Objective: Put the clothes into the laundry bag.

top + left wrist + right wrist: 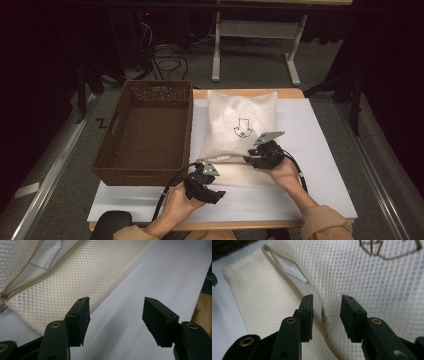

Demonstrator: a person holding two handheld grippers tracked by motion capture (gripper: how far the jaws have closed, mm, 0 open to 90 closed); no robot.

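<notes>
Currently the work in hand is the zipper opening of a white mesh bag (241, 127), which lies at the centre of the white table (320, 150) in the high view, stuffed full and printed with a dark arrow mark (243, 128). Its near edge faces the person, and the beige zipper (287, 282) runs along that edge.

Progress: the zipper stands partly open. In the right gripper view a gap shows in the upper middle of the frame with pale contents (295, 272) visible inside; the left gripper view shows the slider end at its far left edge. By my judgement, the opening is begun but not finished, and whatever goes in or comes out has yet to be handled.

Grippers: the right gripper (326, 315) has its jaws spread, straddling the zipper seam and a fold of mesh without pinching them. The left gripper (116, 320) is also spread, with bare table between its jaws and the bag's corner just beside its left jaw.

Surroundings: a brown woven basket (120, 150) stands just left of the bag, touching or nearly touching it. Nothing obstructs the bag itself; the basket wall limits room on the left side.
</notes>
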